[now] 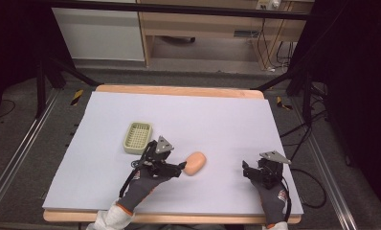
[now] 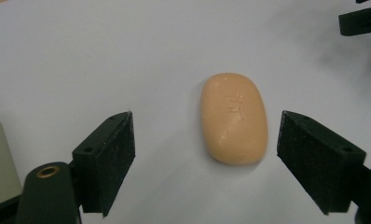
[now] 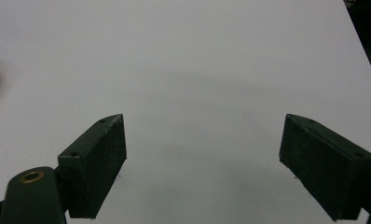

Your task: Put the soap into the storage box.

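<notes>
Black jaws of the left gripper rise at the bottom of the left gripper view, spread wide, with nothing held between them. Just ahead of them, and a little toward the right jaw, a peach-coloured bar of soap lies flat on the white table, its long axis running away from the camera. Neither pad touches it.

From the high view, the left gripper sits just beside the soap, near the middle of the front half of the table, and a pale green soap dish stands close behind the person's left hand. The right gripper hovers well apart to the right; in its own view its jaws also stand wide apart, empty, over bare table.

By the look of it, the step in hand is the approach to picking up the soap, with the grasp not yet made. The next move probably calls for easing the left gripper forward and slightly toward its right jaw's side until the soap's narrow width sits between the pads, then closing gently, since a smooth rounded bar could slip out sideways.
</notes>
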The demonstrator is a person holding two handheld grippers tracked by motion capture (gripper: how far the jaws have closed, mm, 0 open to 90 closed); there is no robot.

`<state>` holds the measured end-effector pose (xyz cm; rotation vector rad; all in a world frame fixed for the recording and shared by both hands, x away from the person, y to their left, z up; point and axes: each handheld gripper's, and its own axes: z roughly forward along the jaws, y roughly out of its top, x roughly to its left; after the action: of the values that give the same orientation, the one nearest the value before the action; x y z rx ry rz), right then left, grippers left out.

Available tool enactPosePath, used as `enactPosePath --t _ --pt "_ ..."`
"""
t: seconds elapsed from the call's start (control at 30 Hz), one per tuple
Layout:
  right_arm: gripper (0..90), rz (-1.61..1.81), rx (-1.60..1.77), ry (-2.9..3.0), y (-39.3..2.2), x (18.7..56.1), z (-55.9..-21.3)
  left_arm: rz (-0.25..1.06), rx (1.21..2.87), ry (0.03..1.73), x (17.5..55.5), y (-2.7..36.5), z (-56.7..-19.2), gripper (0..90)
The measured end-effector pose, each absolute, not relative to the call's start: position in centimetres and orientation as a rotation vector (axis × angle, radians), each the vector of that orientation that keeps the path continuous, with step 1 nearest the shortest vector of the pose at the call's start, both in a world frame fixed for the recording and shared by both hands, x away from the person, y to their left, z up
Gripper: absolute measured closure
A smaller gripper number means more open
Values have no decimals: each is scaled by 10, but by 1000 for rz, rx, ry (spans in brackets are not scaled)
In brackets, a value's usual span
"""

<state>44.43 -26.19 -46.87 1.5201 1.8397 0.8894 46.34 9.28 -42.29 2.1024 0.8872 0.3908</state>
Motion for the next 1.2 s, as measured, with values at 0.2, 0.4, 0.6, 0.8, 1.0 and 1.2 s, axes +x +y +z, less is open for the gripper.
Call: enactPosePath --t 0.2,0.4,0.6,0.8,1.0,1.2 --pt "147 891 1517 1841 -262 444 -469 384 2118 874 468 85 -424 184" --pt "147 882 1514 1842 -261 444 -469 374 2142 855 471 73 -427 199" --pt "147 878 1510 1845 -261 444 -469 354 2170 843 474 63 -433 199" --pt "147 879 1507 1846 -260 444 -469 335 2187 842 477 55 -437 198" --pt "147 878 1514 1847 -261 444 -469 329 2198 844 480 50 -440 198" --pt "143 872 1521 1848 -260 445 -469 325 2231 854 484 45 -446 198"
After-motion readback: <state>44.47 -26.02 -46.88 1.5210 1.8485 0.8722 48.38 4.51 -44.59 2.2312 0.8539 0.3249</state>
